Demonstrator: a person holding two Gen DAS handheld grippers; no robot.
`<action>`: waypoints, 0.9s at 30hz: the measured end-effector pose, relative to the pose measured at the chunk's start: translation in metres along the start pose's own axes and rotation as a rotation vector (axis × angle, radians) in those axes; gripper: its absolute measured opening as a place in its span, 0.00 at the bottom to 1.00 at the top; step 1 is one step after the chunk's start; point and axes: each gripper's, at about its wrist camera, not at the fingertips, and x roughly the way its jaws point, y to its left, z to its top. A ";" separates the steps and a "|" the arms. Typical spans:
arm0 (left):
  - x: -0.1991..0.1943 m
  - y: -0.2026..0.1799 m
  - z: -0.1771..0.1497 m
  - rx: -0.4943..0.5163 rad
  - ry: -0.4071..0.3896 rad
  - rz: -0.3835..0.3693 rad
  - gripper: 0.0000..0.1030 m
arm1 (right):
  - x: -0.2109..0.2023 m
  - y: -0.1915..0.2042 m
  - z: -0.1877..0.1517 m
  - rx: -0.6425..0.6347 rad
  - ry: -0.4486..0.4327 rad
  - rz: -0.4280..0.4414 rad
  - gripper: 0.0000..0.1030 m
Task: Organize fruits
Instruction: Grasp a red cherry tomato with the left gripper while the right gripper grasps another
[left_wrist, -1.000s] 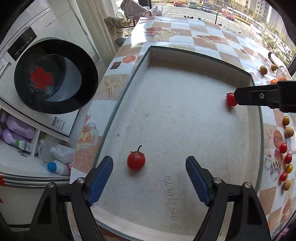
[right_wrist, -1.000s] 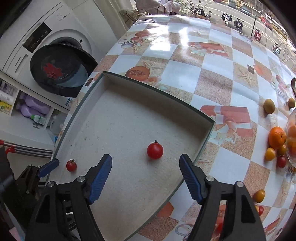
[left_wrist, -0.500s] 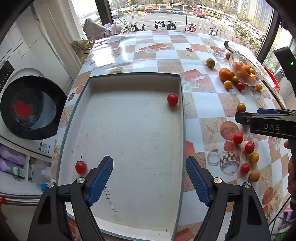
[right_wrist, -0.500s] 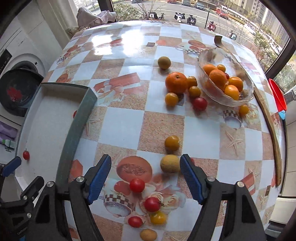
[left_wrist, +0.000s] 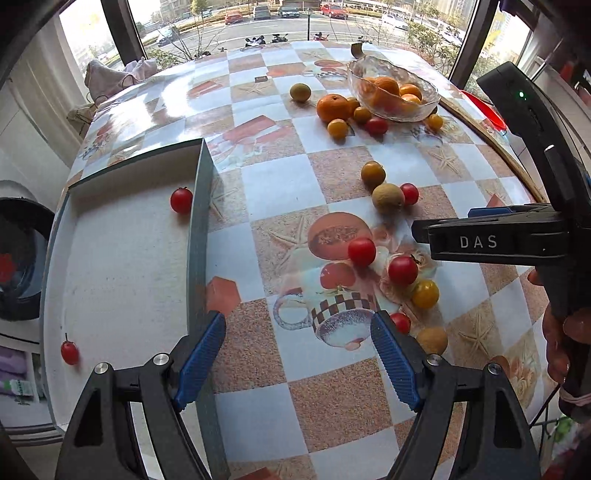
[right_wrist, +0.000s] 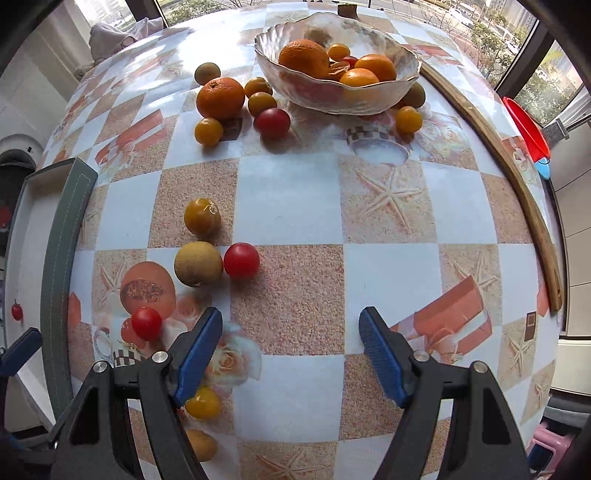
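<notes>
A shallow grey tray (left_wrist: 197, 236) on the left holds two red cherry tomatoes (left_wrist: 181, 199) (left_wrist: 69, 352). Several red and yellow cherry tomatoes lie loose on the tablecloth, among them two red ones (left_wrist: 361, 252) (left_wrist: 402, 270) and a yellow one (left_wrist: 425, 294). My left gripper (left_wrist: 299, 354) is open and empty above the cloth beside the tray's right wall. My right gripper (right_wrist: 290, 350) is open and empty over the cloth, right of a red tomato (right_wrist: 241, 260) and a tan fruit (right_wrist: 198, 263). It also shows side-on in the left wrist view (left_wrist: 491, 240).
A glass bowl (right_wrist: 391, 92) of oranges stands at the back, with an orange (right_wrist: 220, 98) and small fruits beside it. A wooden strip (right_wrist: 517, 177) runs along the table's right edge. A washing machine (left_wrist: 18, 258) stands left of the table.
Both grippers have swung right, from over the tray to over the tablecloth with the loose fruits. The tray's two tomatoes have stayed put. Both grippers have stayed open.
</notes>
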 end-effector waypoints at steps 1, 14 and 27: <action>0.003 -0.004 -0.001 0.008 0.005 -0.008 0.80 | 0.000 -0.002 -0.001 -0.002 -0.002 -0.001 0.77; 0.025 -0.032 0.006 0.056 0.012 -0.062 0.79 | -0.003 -0.002 0.004 -0.067 -0.043 0.023 0.77; 0.034 -0.057 -0.001 0.101 0.012 -0.042 0.57 | -0.003 0.015 0.034 -0.155 -0.089 0.096 0.20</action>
